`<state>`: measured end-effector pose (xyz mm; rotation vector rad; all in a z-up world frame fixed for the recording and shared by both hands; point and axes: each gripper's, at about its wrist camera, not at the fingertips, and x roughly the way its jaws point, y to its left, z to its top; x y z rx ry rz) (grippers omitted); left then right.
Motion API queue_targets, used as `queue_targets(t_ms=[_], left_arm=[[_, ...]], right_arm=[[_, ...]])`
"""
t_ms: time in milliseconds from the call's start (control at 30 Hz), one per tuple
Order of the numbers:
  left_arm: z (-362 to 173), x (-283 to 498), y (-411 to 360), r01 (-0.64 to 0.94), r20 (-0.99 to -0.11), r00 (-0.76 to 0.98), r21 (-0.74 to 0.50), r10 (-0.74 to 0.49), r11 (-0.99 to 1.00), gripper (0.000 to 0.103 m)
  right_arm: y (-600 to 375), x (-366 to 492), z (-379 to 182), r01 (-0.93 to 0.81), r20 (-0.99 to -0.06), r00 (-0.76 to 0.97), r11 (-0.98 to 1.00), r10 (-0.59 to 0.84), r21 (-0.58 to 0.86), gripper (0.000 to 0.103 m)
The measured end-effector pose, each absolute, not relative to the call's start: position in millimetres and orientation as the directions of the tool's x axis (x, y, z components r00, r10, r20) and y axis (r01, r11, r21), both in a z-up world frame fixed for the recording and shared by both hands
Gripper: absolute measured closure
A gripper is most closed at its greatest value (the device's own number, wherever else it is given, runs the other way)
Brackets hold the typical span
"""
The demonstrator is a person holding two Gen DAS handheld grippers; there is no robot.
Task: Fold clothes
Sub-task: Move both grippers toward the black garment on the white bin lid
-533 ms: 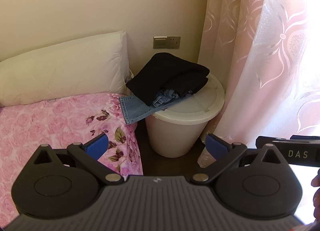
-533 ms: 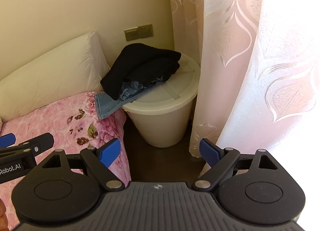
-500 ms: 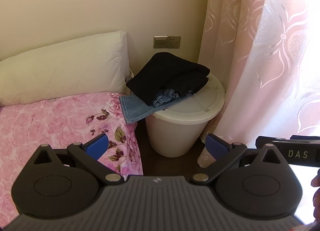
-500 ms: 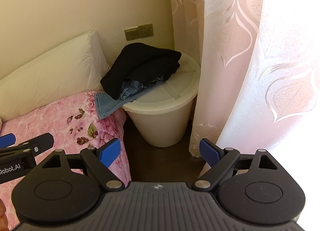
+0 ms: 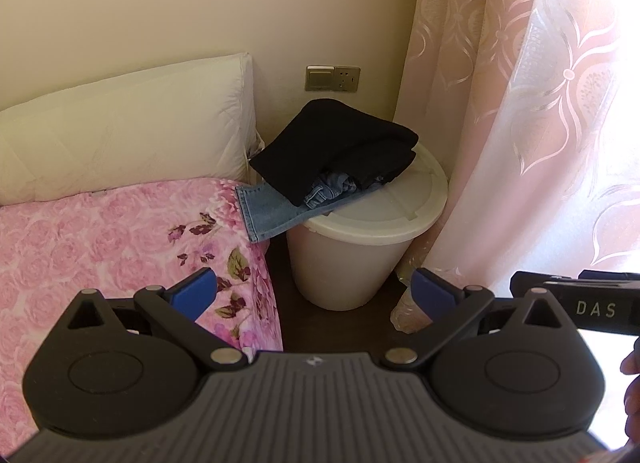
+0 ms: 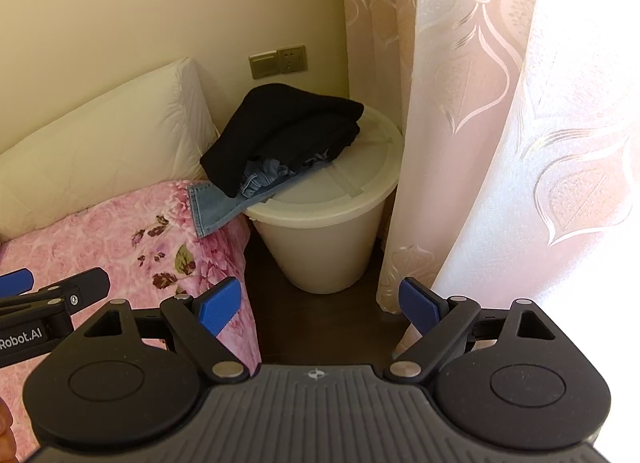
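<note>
Black knit, bundled loosely: the dark garment (image 5: 332, 147) is seen heaped on the lid of the white bin (image 5: 384, 219), toward the lid's left rim. Under it a pair of jeans (image 5: 272, 211) is pinned, one faded leg stretched off the left edge of the lid and laid across the near corner of the bed (image 5: 100, 247). The long axis of that leg is run from the bin down-left toward the bedspread.

Both tools are held back from the pile. The left gripper (image 5: 314, 291) is spread wide with nothing between its blue pads, and the right gripper (image 6: 320, 301) is likewise released and empty. From each, the clothes are found ahead and above centre, well apart from the fingertips; neither is touching cloth yet. The pile is placed almost dead ahead of the left gripper, while it is offset to the left of the right one, so the left is judged slightly better lined up. The hanging denim hem is judged the easiest first catch.

Outward now: a white pillow (image 5: 124, 127) is propped against the wall at the head of the bed, a wall socket (image 5: 333, 78) is set above the bin, and a pink curtain (image 5: 520, 103) is hung to the right.

How many garments are in the bundle cannot be told; the folds are hidden under the black layer. A hand is cut off at the right edge of the left view.
</note>
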<state>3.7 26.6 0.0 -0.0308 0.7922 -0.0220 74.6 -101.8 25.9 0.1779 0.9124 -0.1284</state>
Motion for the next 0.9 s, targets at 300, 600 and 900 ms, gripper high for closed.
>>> queue_targets(t_ms=[300,600,900], left_arm=[[-5.4,-1.5,28.4,-0.005,-0.711,0.703,-0.031,-0.019,0.999,0.001],[-7.4,2.1,36.9,-0.027,-0.718,0.696,-0.037,-0.008,0.999,0.001],[-4.7,12.8,47.3,-0.032,-0.724,0.690,-0.044,-0.010,0.999,0.001]], right_arm=[[-94.1,77.1,23.9,0.182,-0.794,0.608,0.977,-0.025,0.109,0.014],[-86.2,83.4,22.8,0.162,-0.796,0.606,0.981,-0.012,0.109,0.014],[-87.2,95.1,24.7,0.149,-0.801,0.598,0.983,-0.005,0.105,0.014]])
